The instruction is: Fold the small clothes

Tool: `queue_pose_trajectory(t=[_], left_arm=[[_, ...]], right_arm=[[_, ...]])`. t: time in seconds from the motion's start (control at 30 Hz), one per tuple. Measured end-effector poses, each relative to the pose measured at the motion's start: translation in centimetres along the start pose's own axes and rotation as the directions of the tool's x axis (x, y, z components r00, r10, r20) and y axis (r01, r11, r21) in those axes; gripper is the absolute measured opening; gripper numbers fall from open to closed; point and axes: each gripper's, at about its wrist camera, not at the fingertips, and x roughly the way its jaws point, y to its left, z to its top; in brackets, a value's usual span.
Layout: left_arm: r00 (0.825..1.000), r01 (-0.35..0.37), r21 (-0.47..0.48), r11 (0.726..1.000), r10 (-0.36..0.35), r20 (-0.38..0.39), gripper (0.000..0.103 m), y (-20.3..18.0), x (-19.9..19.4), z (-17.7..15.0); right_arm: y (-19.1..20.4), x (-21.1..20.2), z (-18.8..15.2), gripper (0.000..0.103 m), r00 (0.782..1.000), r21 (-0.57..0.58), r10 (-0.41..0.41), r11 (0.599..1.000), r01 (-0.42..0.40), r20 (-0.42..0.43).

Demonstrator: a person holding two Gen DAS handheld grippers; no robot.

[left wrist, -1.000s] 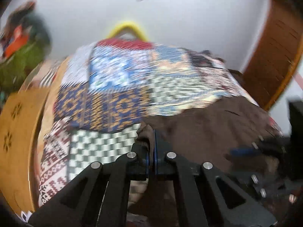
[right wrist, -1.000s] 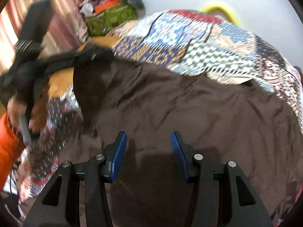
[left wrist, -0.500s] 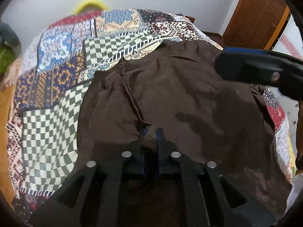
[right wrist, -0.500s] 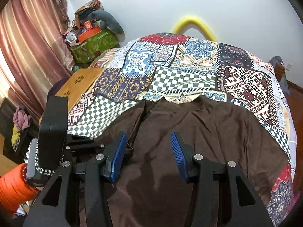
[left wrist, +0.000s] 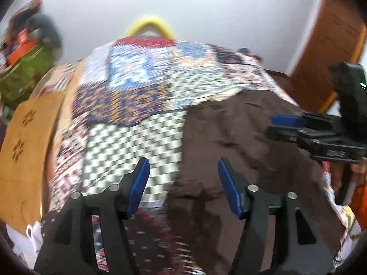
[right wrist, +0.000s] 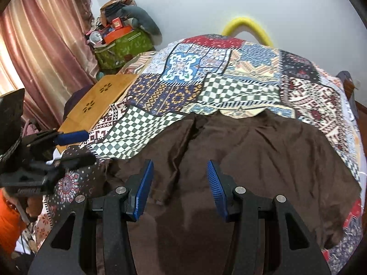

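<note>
Patchwork bedspread [right wrist: 229, 87] carries the brown garment [right wrist: 263, 160]; my left hand-held gripper [left wrist: 183, 183] is opening empty, right hand-held gripper [right wrist: 177, 185] half-open, empty: smooth creases before regripping.

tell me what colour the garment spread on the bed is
Plain dark brown garment, clearest in the right wrist view.

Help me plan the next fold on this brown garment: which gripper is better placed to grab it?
Right, probably. The right gripper hangs open directly over the brown garment; the left gripper, jaws opening, straddles its edge, half over the patchwork bedspread.
</note>
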Motion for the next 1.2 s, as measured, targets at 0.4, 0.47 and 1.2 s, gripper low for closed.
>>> queue_pose_trajectory(t=[0.4,0.47,1.2], left_arm=[[0.994,0.028,0.054,0.998,-0.022,-0.108,0.061,0.1,6.1,-3.4],[0.993,0.031,0.070,0.997,-0.023,-0.112,0.061,0.0,6.3,-4.0],[1.000,0.006,-0.020,1.000,-0.007,-0.017,0.062,1.1,1.6,-4.2]], right_arm=[[-0.4,9.1,3.1,0.033,0.995,0.007,-0.031,0.999,0.031,-0.097],[-0.5,10.3,3.4,0.016,0.993,0.011,-0.023,1.000,0.024,-0.112],[1.0,6.8,1.7,0.028,0.994,-0.047,-0.028,0.999,0.023,-0.103]])
